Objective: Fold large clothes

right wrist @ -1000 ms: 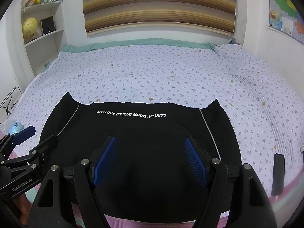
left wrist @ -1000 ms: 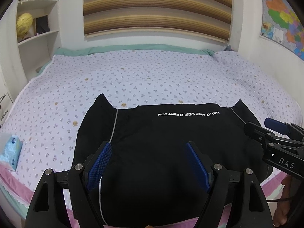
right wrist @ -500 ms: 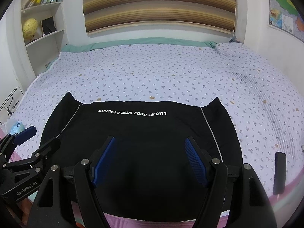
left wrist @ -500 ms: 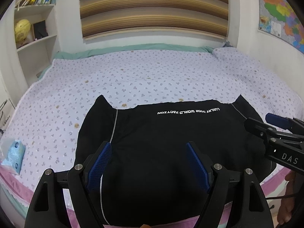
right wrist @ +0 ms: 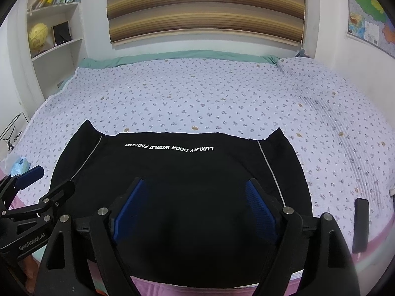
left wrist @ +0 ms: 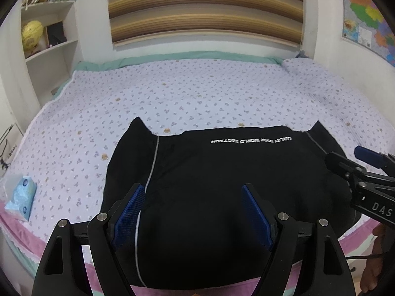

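A black garment with white lettering and thin pale piping lies flat at the near edge of the bed, its two corners pointing away from me. My left gripper hovers over the garment's near left part, open, with nothing between its blue pads. My right gripper hangs over the near right part of the same garment; its jaws are opening and hold nothing. Each gripper shows in the other's view: the right gripper at the right edge, the left gripper at the lower left.
The bed has a lilac flowered cover with a pink near border. A light blue tissue pack lies at its near left corner, a black oblong device at the near right edge. A shelf with a yellow globe stands at the left wall.
The right gripper's blue pads have spread a little wider apart. Both grippers stay where they were over the garment, which has not moved.
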Available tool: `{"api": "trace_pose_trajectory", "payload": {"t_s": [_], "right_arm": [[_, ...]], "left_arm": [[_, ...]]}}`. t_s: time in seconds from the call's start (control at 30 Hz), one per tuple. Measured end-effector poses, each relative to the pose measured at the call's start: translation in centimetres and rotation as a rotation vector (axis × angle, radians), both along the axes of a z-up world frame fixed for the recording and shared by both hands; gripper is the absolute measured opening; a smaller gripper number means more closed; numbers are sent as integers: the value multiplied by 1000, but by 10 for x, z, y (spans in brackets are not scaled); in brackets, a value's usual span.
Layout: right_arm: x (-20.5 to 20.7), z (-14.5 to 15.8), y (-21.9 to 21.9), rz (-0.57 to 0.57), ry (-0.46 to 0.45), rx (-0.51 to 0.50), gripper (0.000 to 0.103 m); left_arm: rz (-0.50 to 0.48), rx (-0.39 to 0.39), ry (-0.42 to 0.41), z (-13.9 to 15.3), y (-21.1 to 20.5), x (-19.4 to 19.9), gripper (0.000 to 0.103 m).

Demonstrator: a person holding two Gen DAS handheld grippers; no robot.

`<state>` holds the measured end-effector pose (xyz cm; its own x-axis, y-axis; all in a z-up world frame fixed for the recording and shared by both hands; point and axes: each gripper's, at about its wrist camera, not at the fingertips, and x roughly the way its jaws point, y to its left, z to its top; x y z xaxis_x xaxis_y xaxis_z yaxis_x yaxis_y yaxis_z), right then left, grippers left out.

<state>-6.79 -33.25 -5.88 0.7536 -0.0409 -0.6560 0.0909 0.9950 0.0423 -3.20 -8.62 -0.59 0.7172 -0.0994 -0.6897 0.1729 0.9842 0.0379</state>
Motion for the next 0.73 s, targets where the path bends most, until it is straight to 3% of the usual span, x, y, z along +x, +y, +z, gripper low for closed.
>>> {"api": "trace_pose_trajectory", "payload": {"t_s": [0.5, 0.63, 0.73], "right_arm": [[0, -2, 3, 9, 10, 1, 85], [2, -3, 2, 8, 17, 5, 85], [3, -5, 2, 4, 23, 2, 85]], "left_arm": [[7, 45, -25, -1, -6, -2, 81], [33, 59, -90, 1, -3, -6, 81], [48, 18, -62, 3, 5, -2, 81]]}}
